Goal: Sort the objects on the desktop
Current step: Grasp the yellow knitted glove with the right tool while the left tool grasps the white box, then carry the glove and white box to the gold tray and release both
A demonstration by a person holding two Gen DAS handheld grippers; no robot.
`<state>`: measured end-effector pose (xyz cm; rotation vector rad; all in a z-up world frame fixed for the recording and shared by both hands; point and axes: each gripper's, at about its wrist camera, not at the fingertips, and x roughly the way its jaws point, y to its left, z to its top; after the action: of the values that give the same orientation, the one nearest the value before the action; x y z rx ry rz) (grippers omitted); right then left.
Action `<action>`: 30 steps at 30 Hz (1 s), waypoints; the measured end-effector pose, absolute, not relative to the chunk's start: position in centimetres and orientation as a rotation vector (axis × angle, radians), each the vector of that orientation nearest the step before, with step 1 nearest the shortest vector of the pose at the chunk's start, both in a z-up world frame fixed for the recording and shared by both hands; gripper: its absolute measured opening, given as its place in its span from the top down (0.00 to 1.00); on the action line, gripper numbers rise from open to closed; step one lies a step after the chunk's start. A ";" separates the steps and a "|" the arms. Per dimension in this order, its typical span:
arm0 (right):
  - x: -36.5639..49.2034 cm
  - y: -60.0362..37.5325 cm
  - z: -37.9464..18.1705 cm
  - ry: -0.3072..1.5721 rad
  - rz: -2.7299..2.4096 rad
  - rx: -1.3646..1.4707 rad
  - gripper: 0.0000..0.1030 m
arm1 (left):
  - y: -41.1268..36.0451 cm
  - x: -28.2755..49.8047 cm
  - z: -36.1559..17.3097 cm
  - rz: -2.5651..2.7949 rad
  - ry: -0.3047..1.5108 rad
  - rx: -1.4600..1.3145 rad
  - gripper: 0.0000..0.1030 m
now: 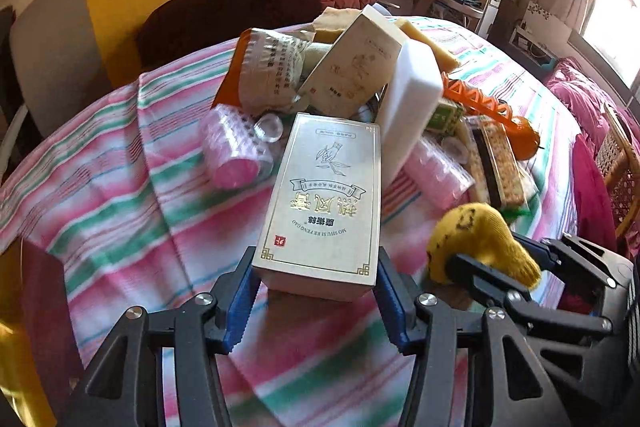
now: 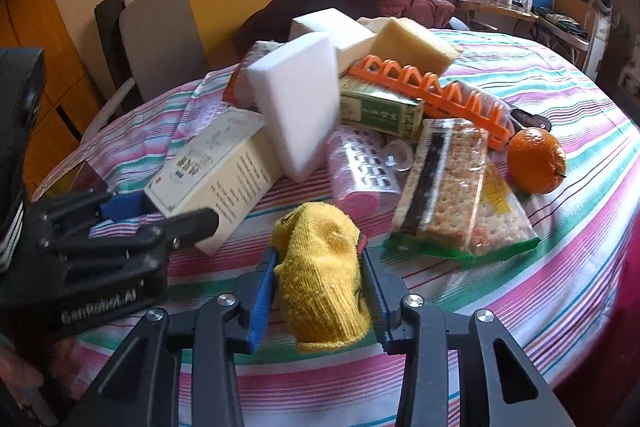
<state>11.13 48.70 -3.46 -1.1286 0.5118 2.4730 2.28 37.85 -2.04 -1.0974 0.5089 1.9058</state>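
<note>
We have the left hand-held gripper (image 1: 316, 297) closed on the near end of the cream box (image 1: 320, 203), its blue pads pressing the two long sides. The box's long axis runs away from us toward the white foam block (image 1: 408, 111), and its far end rests at the foot of that block. Holding it by the end should let us draw it lengthwise out of the heap.

The right hand-held gripper (image 2: 318, 287) is narrowed around the yellow knit cloth (image 2: 324, 275), which stands bunched between its pads, in front of the foam block and just beside the box. The soft cloth squashes, hence the tight hold. The rest of the pile sits behind the block on the striped counter (image 2: 560, 227).
</note>
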 end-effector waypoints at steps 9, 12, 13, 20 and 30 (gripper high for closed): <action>10.8 45.9 -3.1 0.476 2.510 -1.169 0.63 | 32.9 2.9 -1.5 1.933 0.413 -1.144 0.47; 10.9 45.7 -2.9 0.521 2.513 -1.168 0.63 | 31.1 3.1 -1.2 1.947 0.379 -1.147 0.47; 11.0 45.6 -2.8 0.547 2.515 -1.163 0.63 | 30.7 3.1 -1.2 1.945 0.369 -1.149 0.47; 11.1 43.5 -0.8 0.626 2.549 -1.110 0.64 | 27.1 2.6 0.3 1.955 0.271 -1.143 0.47; 5.4 35.6 3.6 0.607 2.763 -1.146 0.64 | 18.4 -0.7 4.1 2.079 0.081 -1.114 0.47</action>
<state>5.45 35.65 3.59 -1.1462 0.6074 2.7628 -0.68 18.43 4.13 -1.1141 0.0812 2.0786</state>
